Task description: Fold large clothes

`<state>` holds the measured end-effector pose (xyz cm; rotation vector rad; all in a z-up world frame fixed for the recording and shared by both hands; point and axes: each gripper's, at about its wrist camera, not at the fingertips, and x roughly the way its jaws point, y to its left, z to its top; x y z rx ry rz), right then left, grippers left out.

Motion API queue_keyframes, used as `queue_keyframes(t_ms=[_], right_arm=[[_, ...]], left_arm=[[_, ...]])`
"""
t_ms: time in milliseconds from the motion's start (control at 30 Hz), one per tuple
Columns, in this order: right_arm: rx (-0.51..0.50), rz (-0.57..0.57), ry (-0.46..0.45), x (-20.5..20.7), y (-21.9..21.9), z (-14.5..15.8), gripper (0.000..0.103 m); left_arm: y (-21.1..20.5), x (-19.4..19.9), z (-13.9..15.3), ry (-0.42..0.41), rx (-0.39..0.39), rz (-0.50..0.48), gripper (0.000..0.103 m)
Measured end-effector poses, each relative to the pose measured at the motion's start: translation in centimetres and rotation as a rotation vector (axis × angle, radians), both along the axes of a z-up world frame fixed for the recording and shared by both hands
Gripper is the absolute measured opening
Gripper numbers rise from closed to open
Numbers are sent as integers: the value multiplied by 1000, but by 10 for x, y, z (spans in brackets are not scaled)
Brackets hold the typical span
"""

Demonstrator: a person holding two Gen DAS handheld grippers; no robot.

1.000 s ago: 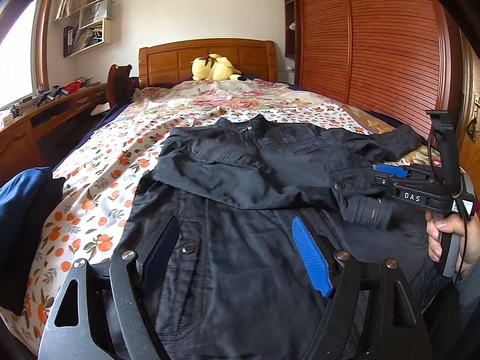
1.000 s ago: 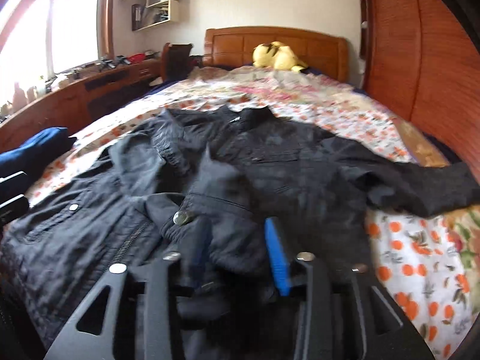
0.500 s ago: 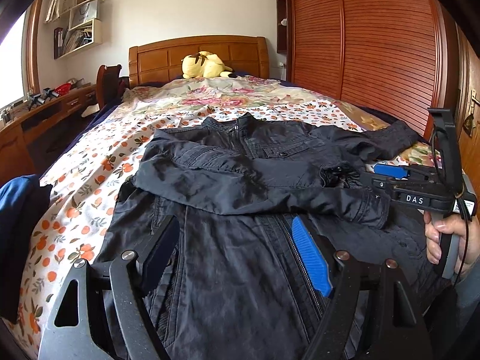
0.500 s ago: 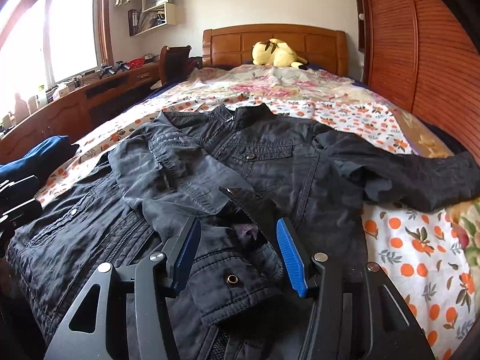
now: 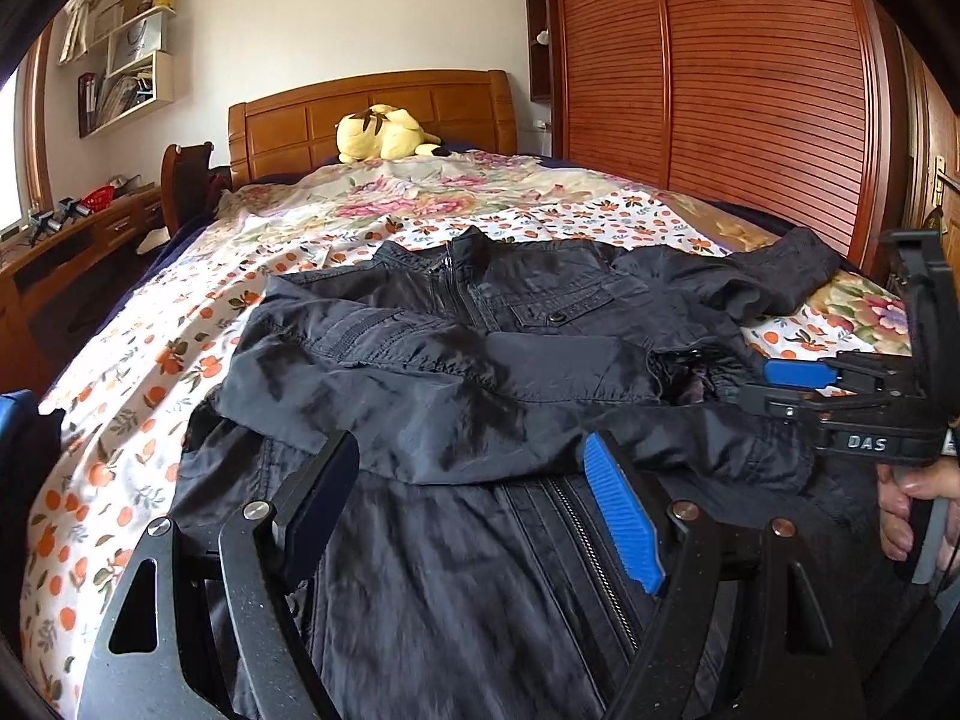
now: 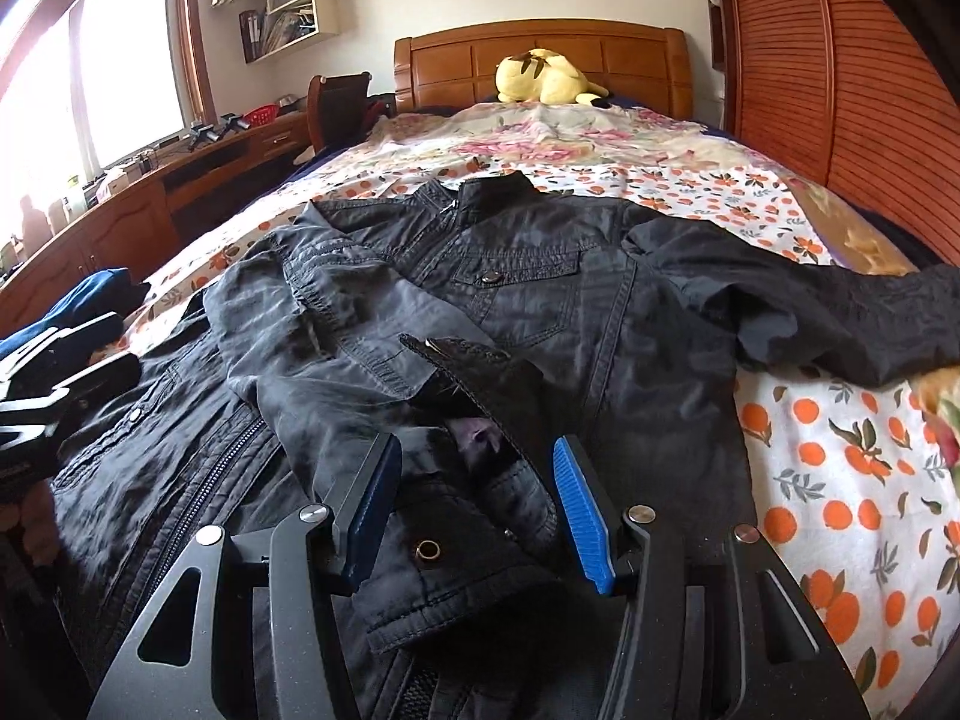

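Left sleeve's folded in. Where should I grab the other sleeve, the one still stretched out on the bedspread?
Grip the outstretched sleeve at its cuff end, probably coming from the wardrobe side. It lies flat and clear of the jacket body there, so the right gripper, open now, can pinch it and carry it across the chest.

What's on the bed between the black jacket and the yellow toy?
Only the flowery bedspread lies between the black jacket and the yellow toy; nothing else sits there. Both wrist views show this.

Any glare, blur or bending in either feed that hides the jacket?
Right wrist view: window blown out white at left, jacket sharp. Left wrist view: even light, slight smear on the near fabric. Both: fisheye bends the wardrobe, corners black.
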<state>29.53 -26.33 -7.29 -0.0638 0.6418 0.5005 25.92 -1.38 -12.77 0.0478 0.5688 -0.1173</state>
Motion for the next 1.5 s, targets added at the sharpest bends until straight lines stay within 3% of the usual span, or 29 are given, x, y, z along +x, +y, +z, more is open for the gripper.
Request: queue_keyframes(t_ms=[267,433,567,633,733,1300,1500], right_arm=[[-38,16,-16,-2,9,-3,55],[-62,16,-46,9,18,8,54],[-127,31,-81,22,34,13,40],[-182,43,-79,27,42,5,14],[-204,39,-69,27,37,0,3],[-263,-46,-101,-12,-1,18,2],[-305,-59,-112,-33,0,11,2]], left_arm=[[8,6,-16,34,-62,-30,78],[5,5,-18,30,-57,-39,78],[-1,5,-23,38,-26,-39,78],[-2,5,-23,35,-20,-41,78],[0,4,-23,33,-29,-44,78],[4,8,-27,61,-50,-32,78],[7,8,-27,66,-61,-48,78]])
